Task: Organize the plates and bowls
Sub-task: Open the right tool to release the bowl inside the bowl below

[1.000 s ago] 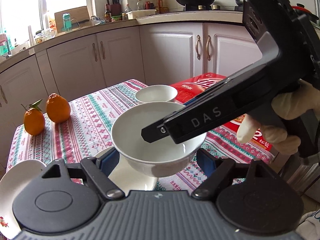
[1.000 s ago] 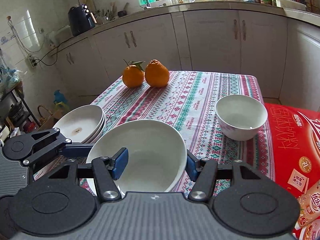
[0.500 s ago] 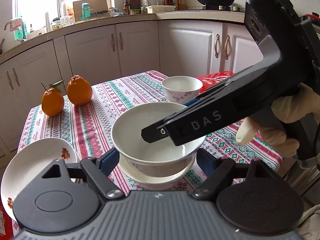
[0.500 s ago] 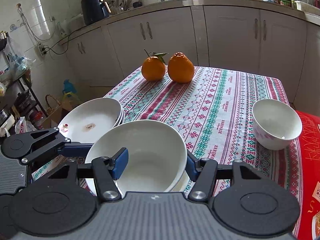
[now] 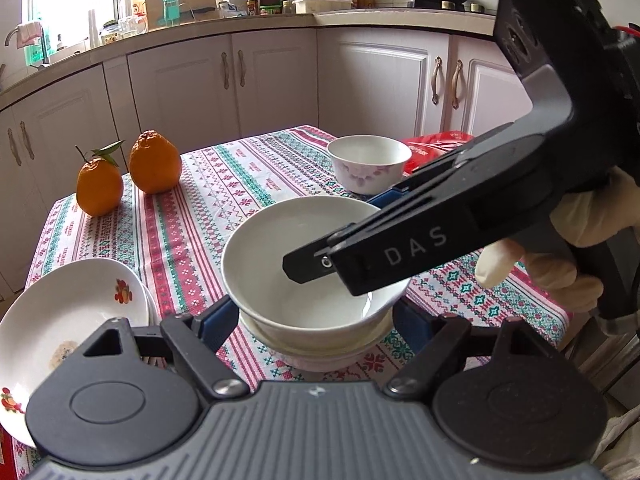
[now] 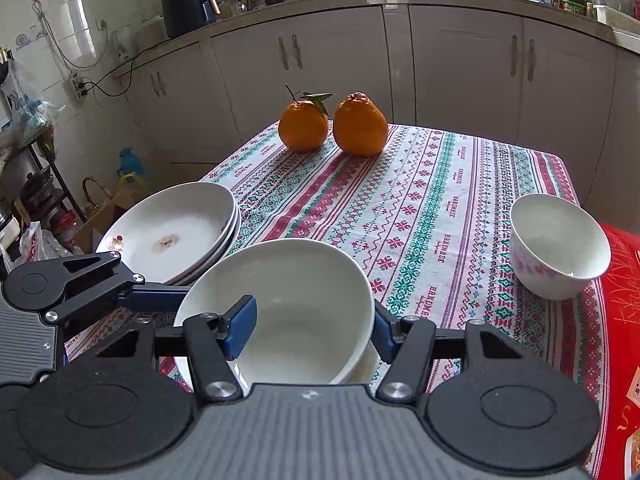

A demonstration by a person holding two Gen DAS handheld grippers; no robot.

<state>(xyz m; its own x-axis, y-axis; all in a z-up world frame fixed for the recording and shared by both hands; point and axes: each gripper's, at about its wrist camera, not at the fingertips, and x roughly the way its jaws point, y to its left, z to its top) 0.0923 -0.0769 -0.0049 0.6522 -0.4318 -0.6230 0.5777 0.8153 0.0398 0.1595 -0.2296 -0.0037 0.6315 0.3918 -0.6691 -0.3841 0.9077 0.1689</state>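
Observation:
A plain white bowl (image 6: 280, 300) is held by both grippers, low over a second white bowl (image 5: 320, 354) that stands on the tablecloth. My left gripper (image 5: 316, 320) is shut on it, with a blue pad on each side of its wall. My right gripper (image 6: 310, 330) is shut on its rim, one pad inside and one outside. In the left wrist view one of its fingers (image 5: 360, 256) crosses the bowl from the right. A stack of white plates (image 6: 172, 232) lies to the left. A small flowered bowl (image 6: 558, 246) stands to the right.
Two oranges (image 6: 332, 124) sit at the table's far end. A red box (image 6: 624, 300) lies at the right edge beside the small bowl. A gloved hand (image 5: 560, 256) holds the right gripper. White cabinets (image 6: 460, 72) stand behind the table.
Both grippers have carried the white bowl across the table and down over the second bowl. The plates and oranges have come further into view. Neither grip has changed.

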